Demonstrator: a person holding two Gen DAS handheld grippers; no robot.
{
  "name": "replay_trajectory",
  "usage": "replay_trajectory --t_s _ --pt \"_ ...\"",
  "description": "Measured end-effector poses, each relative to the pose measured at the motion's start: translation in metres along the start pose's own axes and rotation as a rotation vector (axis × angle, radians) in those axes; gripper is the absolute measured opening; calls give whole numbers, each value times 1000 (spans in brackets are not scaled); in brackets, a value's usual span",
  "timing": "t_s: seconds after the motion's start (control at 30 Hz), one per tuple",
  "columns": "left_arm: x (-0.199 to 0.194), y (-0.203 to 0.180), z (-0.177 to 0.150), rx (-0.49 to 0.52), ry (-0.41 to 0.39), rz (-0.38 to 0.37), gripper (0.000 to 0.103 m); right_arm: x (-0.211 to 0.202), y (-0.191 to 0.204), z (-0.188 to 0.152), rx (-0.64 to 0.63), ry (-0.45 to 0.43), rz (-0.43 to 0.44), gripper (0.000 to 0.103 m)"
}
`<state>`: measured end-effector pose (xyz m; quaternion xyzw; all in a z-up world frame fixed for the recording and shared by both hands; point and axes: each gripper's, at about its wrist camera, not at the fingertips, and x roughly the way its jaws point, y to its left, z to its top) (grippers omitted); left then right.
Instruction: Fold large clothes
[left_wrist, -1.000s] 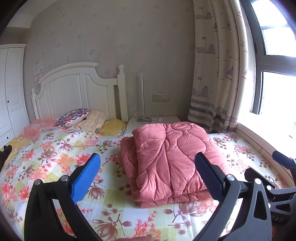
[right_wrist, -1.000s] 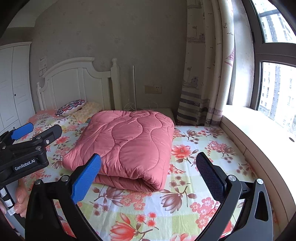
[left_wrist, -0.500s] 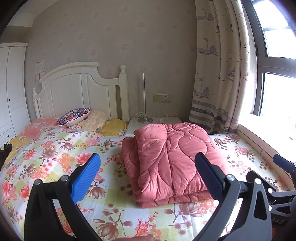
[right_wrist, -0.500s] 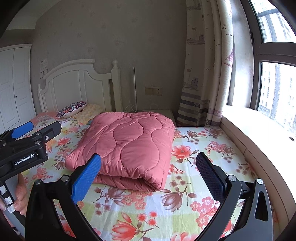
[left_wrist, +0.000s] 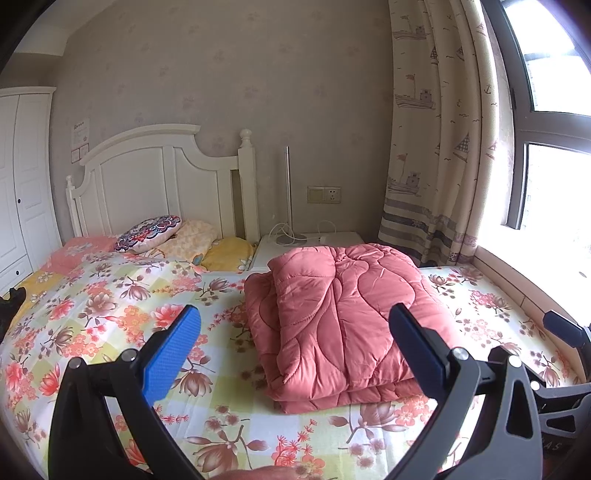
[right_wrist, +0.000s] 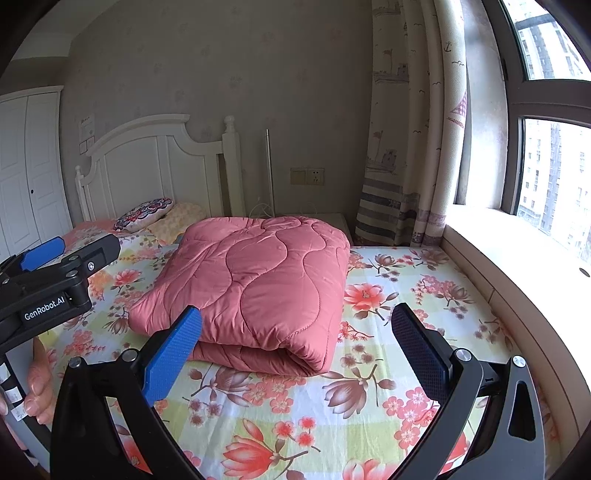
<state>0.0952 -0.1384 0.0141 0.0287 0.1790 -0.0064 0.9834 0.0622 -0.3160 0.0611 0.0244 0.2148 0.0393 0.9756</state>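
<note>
The pink quilted comforter (left_wrist: 343, 321) lay folded into a thick, squarish bundle of several layers on the floral bedsheet (left_wrist: 110, 325), toward the window side of the bed, so the folding looked finished or very nearly so; at most a little squaring of the near edges seemed left. Neither tool touched it: the left gripper (left_wrist: 295, 347) hung above the near part of the bed with its jaws spread wide and nothing between them, and the right gripper (right_wrist: 297, 347) was likewise wide open and empty, just right of the left one. Far off to the left, a patterned cushion (left_wrist: 147, 229) and pillows leaned against the white headboard (left_wrist: 162, 177); a white nightstand (left_wrist: 314, 240) with a slim lamp stood beyond the bundle, and a sailboat curtain (left_wrist: 436, 147) hung by the window at right. Nothing stood between the grippers and the comforter, though its far edge was hidden, so its neatness there could not be judged.
</note>
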Motion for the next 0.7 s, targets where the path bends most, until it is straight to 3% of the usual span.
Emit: replay_trajectory --t_s 0.3,0.47,0.57,0.6,0.7 --pt "-7 -4 -3 4 -31 5 101 1 3 -3 -7 5 2 99" --pt "6 -2 -9 61 -34 -24 101 8 3 -7 -11 24 2 99" --pt "42 42 -6 11 85 -69 101 18 -2 -10 -10 48 -2 99" --pt "54 65 -3 -15 108 -40 101 23 -9 -9 -4 61 -9 99" --pt "107 168 6 -80 171 165 101 36 -43 -1 8 94 -76 99"
